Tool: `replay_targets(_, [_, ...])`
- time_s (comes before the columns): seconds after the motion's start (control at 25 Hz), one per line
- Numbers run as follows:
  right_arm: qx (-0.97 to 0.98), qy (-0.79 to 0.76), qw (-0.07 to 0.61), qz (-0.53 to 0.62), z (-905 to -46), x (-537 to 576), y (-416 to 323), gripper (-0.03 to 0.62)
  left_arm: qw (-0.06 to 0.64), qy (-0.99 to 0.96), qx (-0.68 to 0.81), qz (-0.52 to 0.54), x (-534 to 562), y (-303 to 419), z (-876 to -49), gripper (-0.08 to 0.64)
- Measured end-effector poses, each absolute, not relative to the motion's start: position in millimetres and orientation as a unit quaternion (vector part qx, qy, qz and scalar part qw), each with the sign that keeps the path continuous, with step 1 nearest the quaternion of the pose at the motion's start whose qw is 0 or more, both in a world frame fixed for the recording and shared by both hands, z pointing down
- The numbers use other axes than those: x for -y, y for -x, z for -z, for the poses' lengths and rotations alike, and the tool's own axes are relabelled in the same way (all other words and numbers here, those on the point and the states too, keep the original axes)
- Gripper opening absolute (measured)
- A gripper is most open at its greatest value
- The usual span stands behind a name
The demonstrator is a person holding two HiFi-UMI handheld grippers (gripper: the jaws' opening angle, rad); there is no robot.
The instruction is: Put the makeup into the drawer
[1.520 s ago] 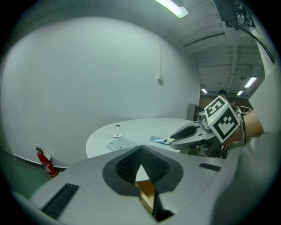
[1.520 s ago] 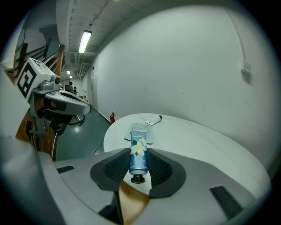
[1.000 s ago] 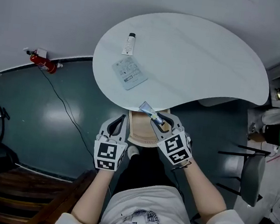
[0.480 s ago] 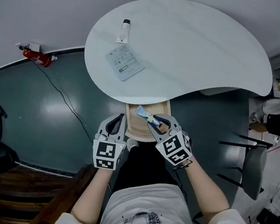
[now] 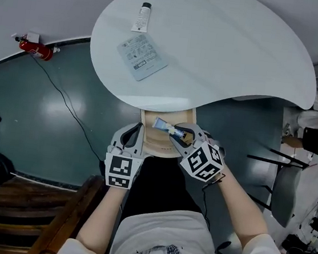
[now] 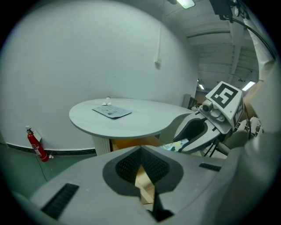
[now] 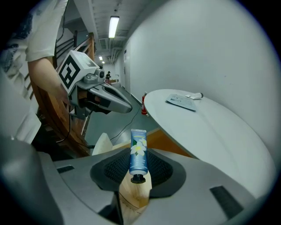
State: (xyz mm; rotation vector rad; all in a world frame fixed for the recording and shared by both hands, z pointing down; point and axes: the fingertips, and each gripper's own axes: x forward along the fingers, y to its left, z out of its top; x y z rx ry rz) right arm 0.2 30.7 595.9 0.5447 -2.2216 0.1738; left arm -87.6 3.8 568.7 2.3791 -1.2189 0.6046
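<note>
My right gripper (image 5: 184,133) is shut on a blue hand-cream tube (image 5: 166,126) with a flower print, gripped near its black cap (image 7: 138,178). The tube hangs over the open wooden drawer (image 5: 152,144) under the white table (image 5: 226,51). The left gripper (image 5: 137,131) is shut beside the drawer's left wall; nothing shows between its fingers, only wood (image 6: 141,182) behind them. On the table's far left lie a small white tube (image 5: 142,17) and a flat packet (image 5: 142,56). The left gripper view shows the right gripper (image 6: 193,132) with the blue tube (image 6: 178,145).
A red fire extinguisher (image 5: 33,49) stands by the wall at the left, with a cable trailing over the green floor. A dark chair (image 5: 287,185) is at the right. Wooden furniture (image 5: 33,217) is at the lower left.
Both grippers have sunk toward the open drawer. The right one has rolled, so the blue tube now lies more crosswise over the drawer. The grip has not changed.
</note>
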Motion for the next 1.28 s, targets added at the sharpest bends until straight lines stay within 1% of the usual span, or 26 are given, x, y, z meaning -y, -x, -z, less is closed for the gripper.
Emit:
replay_targets(0.32, [0.889,-0.157,0.427,-0.057,-619.8,-23.0,5.5,0.132,0.206,-0.847,0.433,-0.231,3.1,92.0,-591.1,0.048])
replay_targets(0.76, [0.882,-0.076,0.465,-0.014,-663.4,-24.5,13.8,0.132,0.213,-0.843,0.423,-0.255,7.0,92.6,-621.8,0.047])
replay_targets(1.0, [0.88,-0.04,0.472,-0.042,-675.6,-27.1,15.3,0.132,0.217,-0.84,0.423,-0.262,7.8,94.5,-636.1,0.047])
replay_targets(1.2, [0.87,-0.004,0.492,0.02,-688.5,-27.0,16.9,0.132,0.224,-0.836,0.426,-0.263,6.8,95.1,-645.2,0.047])
replay_targets(1.28, [0.87,0.005,0.492,0.022,-694.2,-26.9,18.6,0.132,0.226,-0.835,0.428,-0.263,6.7,94.7,-646.3,0.046])
